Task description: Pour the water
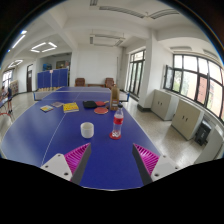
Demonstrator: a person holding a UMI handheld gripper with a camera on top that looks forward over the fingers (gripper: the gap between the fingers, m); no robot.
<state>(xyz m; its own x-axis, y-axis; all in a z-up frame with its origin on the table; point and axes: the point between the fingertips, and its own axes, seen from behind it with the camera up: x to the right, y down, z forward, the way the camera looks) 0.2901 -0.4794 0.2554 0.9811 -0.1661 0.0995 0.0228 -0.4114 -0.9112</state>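
The gripper (109,158) is held level above the blue table-tennis table (40,130), its magenta-padded fingers (76,156) spread wide with nothing between them. At frame centre, well beyond them, a white cup (87,129) stands beside a red-labelled water bottle (118,122).

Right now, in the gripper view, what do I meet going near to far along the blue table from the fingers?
Gripper, fingers open with nothing between them → white cup → water bottle → red item → black item → far end of the blue table.
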